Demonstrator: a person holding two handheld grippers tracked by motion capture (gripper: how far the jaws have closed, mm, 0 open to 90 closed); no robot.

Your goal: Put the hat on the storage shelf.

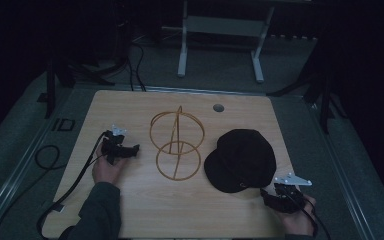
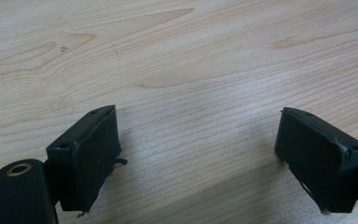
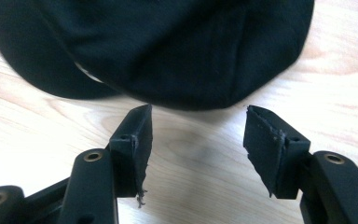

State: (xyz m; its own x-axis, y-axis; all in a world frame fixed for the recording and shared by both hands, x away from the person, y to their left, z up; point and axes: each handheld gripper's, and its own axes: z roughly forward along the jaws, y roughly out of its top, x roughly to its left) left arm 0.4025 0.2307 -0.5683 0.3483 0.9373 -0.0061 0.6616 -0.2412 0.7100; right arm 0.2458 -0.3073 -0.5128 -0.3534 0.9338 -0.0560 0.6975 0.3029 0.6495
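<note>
Black cap point(image 3: 168, 51) seemingly just beyond right gripper point(image 3: 198, 123) (jaws apart).

Dim room, grey floor point(image 1: 220, 65), pale wooden table point(image 1: 145, 210), white metal frame point(image 1: 182, 55) behind.

Setting: dim lab or recording workspace.
Light wooden table point(image 1: 130, 210) on grey carpeted floor point(image 1: 220, 65); white frame legs point(image 1: 182, 55) behind; black cables point(image 1: 135, 65) trailing; dark surroundings.
</note>
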